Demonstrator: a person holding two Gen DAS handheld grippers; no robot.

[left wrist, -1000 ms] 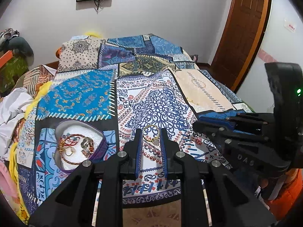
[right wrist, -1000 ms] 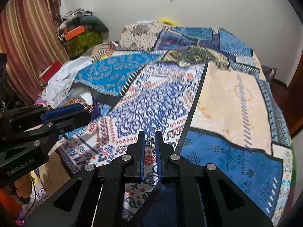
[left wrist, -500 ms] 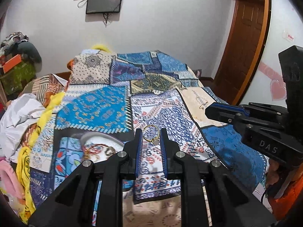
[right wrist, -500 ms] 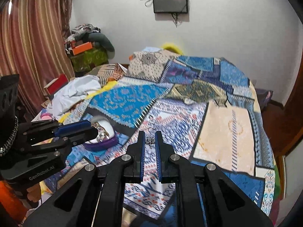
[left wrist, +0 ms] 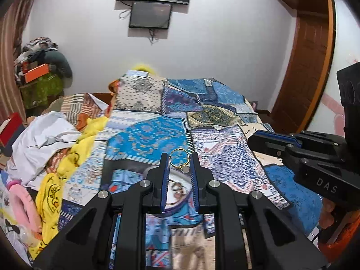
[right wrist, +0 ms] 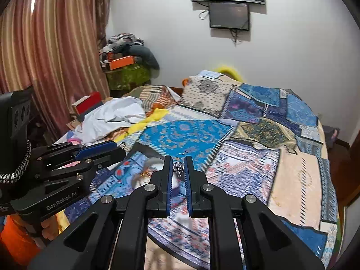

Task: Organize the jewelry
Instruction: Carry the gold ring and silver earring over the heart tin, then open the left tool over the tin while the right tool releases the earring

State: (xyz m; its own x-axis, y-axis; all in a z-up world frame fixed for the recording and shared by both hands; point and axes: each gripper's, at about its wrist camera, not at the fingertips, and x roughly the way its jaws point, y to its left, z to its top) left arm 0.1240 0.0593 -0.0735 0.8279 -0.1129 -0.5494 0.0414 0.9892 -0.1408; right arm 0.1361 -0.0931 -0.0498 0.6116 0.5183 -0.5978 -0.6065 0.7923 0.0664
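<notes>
Claw status, left [left wrist: 179,160]: the blue-lined fingers [left wrist: 165,175] are drawn close together and grip a gold ring [left wrist: 179,160] near their tips. The ring stands on edge between the pads, its pale stone at the lower right of the band. The ring is off the bed, held in the air above a shallow dish [left wrist: 174,180].

Claw status, right [right wrist: 178,166]: the jaws are fully closed on a small silver earring [right wrist: 178,168]. The ornament sits between the pad tips and its thin wire hook rises just above them. This piece is also clear of the bed surface.

Dish: it lies on the patchwork bedspread [left wrist: 225,162] near the bed's near edge, toward the left side, directly below both claws. It has a purple rim and holds further jewelry, including thin bangles; the contents are blurred and partly hidden by the fingers, so individual pieces cannot be identified.

Mutual position: in the left wrist view the right claw [left wrist: 265,141] enters from the right edge; in the right wrist view the left claw [right wrist: 114,150] enters from the left edge. The two are near each other but apart.

Bed, left edge: loose white and yellow cloth [left wrist: 45,141] is piled here.

Far end: a white wall [left wrist: 225,45] carries two dark screens [left wrist: 149,15]. A wooden door [left wrist: 308,67] stands at the right, a striped curtain [right wrist: 45,56] at the left.
</notes>
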